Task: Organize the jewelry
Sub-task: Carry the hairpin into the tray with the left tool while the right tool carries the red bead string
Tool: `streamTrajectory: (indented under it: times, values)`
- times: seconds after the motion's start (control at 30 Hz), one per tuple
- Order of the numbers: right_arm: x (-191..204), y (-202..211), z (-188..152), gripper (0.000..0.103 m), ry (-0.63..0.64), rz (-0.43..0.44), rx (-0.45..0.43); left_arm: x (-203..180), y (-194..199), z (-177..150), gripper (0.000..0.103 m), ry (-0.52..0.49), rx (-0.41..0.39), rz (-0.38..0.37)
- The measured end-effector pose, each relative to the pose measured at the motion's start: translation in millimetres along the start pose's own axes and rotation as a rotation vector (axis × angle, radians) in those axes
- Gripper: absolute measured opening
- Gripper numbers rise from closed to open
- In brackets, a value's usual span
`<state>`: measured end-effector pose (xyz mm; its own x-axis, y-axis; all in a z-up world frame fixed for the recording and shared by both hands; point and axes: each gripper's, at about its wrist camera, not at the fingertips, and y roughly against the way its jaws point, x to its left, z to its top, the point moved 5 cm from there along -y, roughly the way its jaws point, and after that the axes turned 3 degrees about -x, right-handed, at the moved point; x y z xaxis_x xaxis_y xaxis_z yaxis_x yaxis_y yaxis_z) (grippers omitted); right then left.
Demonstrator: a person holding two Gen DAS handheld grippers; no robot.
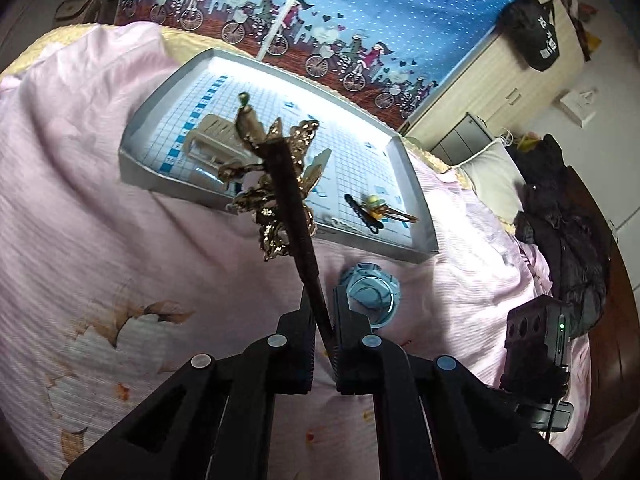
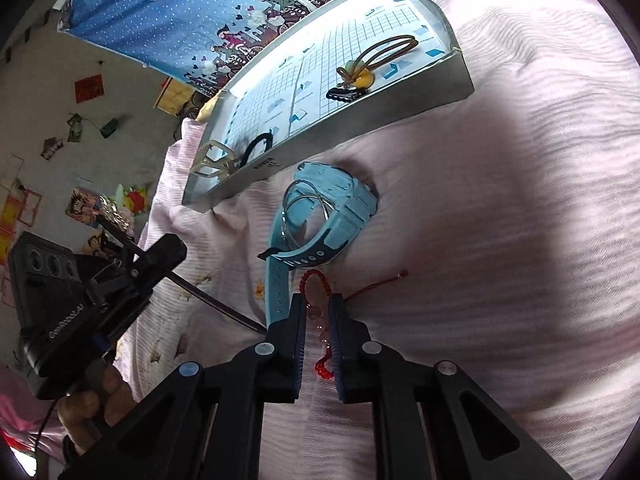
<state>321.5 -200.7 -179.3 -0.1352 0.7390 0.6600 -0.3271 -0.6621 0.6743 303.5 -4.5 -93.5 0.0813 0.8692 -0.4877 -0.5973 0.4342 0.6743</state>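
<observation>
Left jaws clamp a hairpin; right jaws straddle red beads.

Left wrist: my left gripper (image 1: 322, 312) is closed tight on the dark stem of a gold ornate hairpin (image 1: 280, 184), which rises ahead of the jaws, over the near edge of the tray (image 1: 416, 196). Right wrist: my right gripper (image 2: 317, 312) stands slightly open, gripping nothing, the red bead bracelet (image 2: 316, 284) between the fingers on the pink bedspread (image 2: 500, 240), the blue watch (image 2: 332, 208) just ahead.

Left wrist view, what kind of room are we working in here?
Most likely a bedroom: the tray of jewelry sits on a pink quilted bedspread, a pillow lies at the bed's far end, and a wooden wardrobe stands against the wall.
</observation>
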Motion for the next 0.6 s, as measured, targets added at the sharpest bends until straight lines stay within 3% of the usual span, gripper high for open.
streamTrajectory:
  times: [0.13, 0.27, 0.37, 0.53, 0.6]
  values:
    - [6, -3, -2, 0.012, 0.091, -0.098, 0.002, -5, -5, -1, 0.005, -0.026, 0.002, 0.0]
    - [14, -9, -6, 0.022, 0.172, -0.14, 0.019, -6, -5, -2, 0.005, -0.043, 0.003, 0.001]
    - [15, -12, -9, 0.022, 0.225, -0.192, 0.027, -6, -5, -3, 0.005, -0.056, 0.0, 0.001]
    - [12, -13, -10, 0.019, 0.203, -0.185, 0.017, -11, -6, -4, 0.005, -0.085, -0.002, 0.001]
    - [10, -11, -9, 0.012, 0.195, -0.188, 0.006, -14, -6, -4, 0.005, -0.098, -0.007, 0.001]
